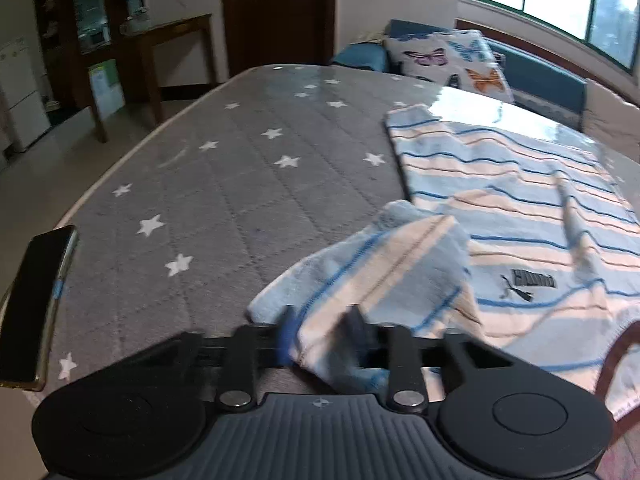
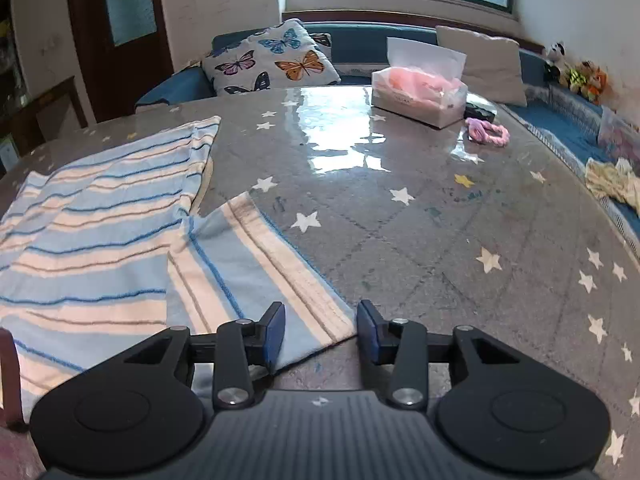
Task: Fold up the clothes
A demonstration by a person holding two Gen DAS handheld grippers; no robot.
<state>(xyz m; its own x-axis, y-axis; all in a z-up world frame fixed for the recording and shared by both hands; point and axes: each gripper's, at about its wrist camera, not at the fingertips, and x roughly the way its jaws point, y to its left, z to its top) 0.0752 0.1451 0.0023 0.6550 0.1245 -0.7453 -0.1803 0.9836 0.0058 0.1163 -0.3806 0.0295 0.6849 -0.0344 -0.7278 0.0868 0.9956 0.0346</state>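
Note:
A light-blue and cream striped shirt (image 1: 520, 208) with a black logo lies on the grey star-patterned table (image 1: 224, 184). My left gripper (image 1: 322, 332) is shut on the shirt's left sleeve (image 1: 376, 264) and holds it lifted above the table. In the right wrist view the shirt (image 2: 92, 232) lies at the left, its right sleeve (image 2: 256, 264) spread flat. My right gripper (image 2: 322, 330) is open, its jaws on either side of the sleeve's cuff edge.
A phone (image 1: 34, 304) lies at the table's left edge. A tissue box (image 2: 420, 94) and a pink hair tie (image 2: 486, 132) sit at the far right of the table. A butterfly cushion (image 2: 272, 60) rests on the blue sofa behind.

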